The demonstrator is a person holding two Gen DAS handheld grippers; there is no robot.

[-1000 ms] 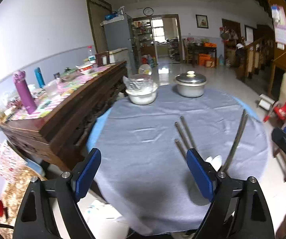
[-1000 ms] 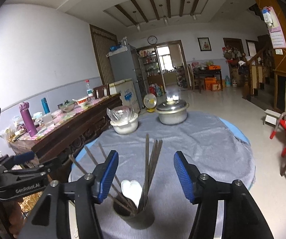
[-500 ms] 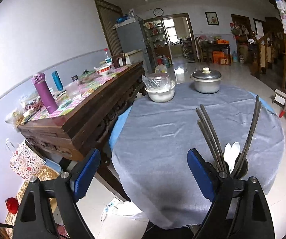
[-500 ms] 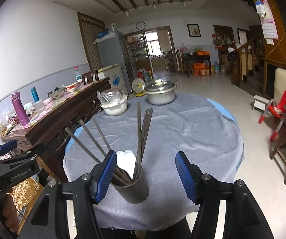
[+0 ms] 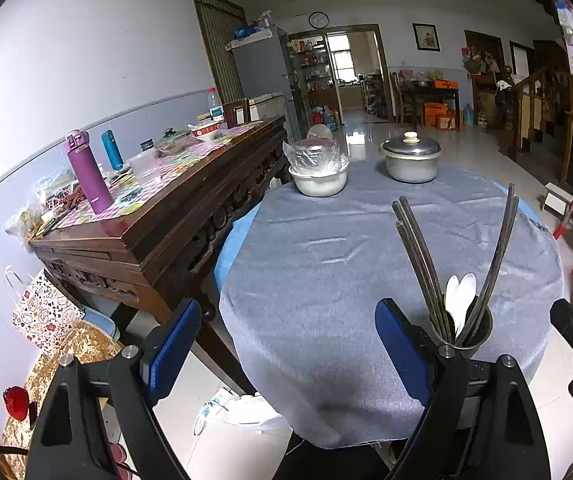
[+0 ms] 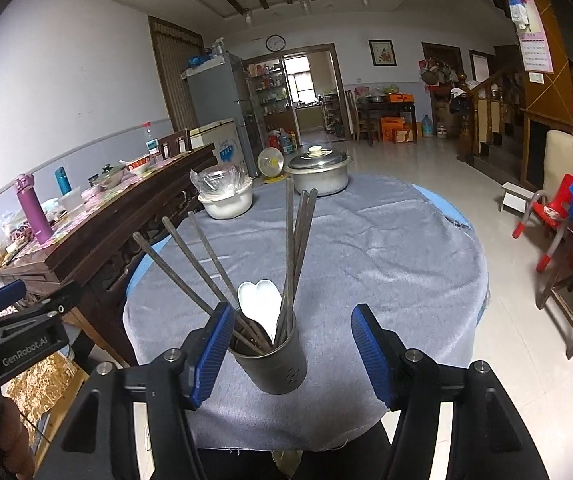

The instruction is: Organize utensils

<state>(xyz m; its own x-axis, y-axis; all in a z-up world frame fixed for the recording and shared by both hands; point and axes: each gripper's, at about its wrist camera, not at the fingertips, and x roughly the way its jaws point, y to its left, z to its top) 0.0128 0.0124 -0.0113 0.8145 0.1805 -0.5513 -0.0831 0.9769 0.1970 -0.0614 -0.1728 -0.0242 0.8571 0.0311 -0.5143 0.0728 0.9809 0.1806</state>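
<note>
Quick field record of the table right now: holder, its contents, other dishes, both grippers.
holder: dark metal cup near the table's front edge, upright
contents: dark chopsticks fanned out, white spoons
other dishes: plastic-covered white bowl and lidded pot at the far side
cloth: grey, covering the table
right gripper: open, cup between the jaws, no contact seen
left gripper: open, empty, left of the cup

Utensil cup: dull grey metal. Chopsticks: dark, matt. Spoons: glossy white. Tablecloth: matt grey woven cloth. Sideboard at 10 o'clock: polished carved wood.
</note>
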